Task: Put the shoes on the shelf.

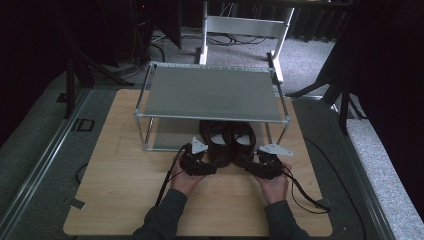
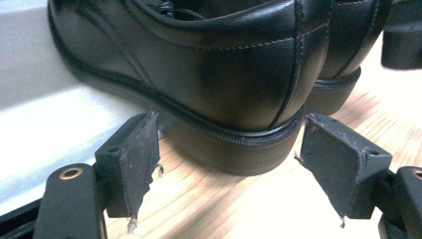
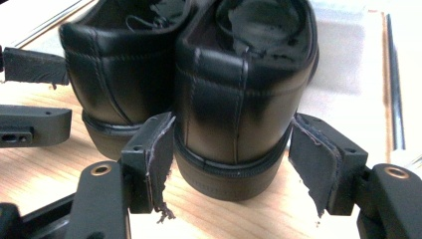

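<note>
Both grippers, left gripper [image 2: 226, 159] and right gripper [image 3: 231, 159], jaws open, straddle heels of shoes [image 1: 228, 142] pointing away.

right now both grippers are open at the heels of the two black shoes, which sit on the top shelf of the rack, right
Not quite. The left gripper and right gripper are open at the heels, but the shoes stand low, toes under the rack, not on its top shelf. The high view shows the top shelf bare.
</note>
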